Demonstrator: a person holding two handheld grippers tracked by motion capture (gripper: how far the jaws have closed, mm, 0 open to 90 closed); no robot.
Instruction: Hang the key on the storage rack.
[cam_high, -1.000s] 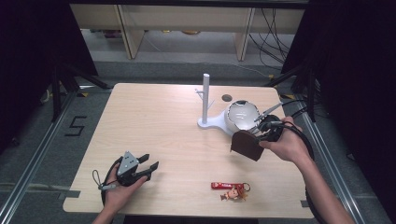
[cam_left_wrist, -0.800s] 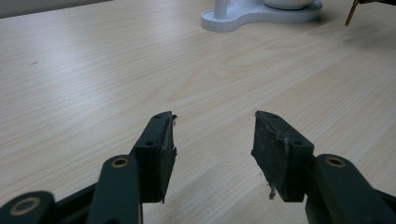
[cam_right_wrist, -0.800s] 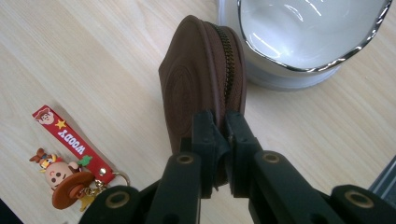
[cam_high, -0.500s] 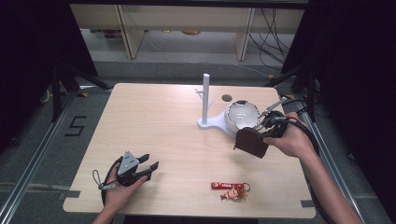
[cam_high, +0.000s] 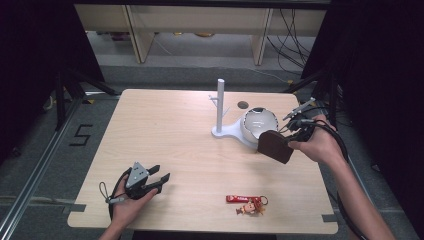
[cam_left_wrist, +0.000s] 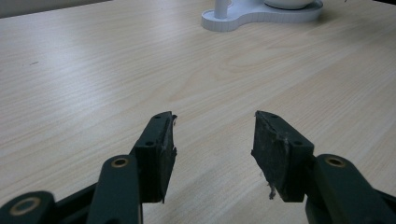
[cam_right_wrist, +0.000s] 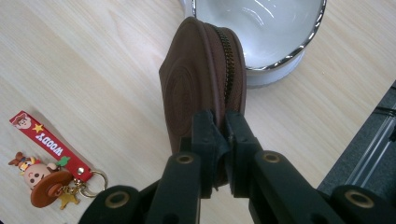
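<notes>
1. The table (cam_high: 165, 130) is the same as one second ago — light wood, mostly bare. What has changed is at its right side: the right hand (cam_high: 315, 145) carried the brown pouch (cam_high: 275, 146) a little away from the table edge, so the pouch now hangs in the air just beside the white bowl (cam_high: 260, 122).
2. I judge this means the pouch is going into the bowl; it is lifted but not yet over the opening.
3. The right gripper (cam_right_wrist: 223, 123) is clamped on the pouch at the zipper edge; its jaws are almost together, with only thin material between them.
4. The bowl sits on a white stand with an upright post (cam_high: 220, 102). The post is on the far side of the bowl, so it does not block the way — the bowl's rim is the only thing to clear.
5. The left gripper (cam_left_wrist: 212, 135) kept still near the front left corner, jaws apart and empty.
6. A red keychain with a small figure (cam_high: 246, 202) lies at the front, well apart from both grippers.
</notes>
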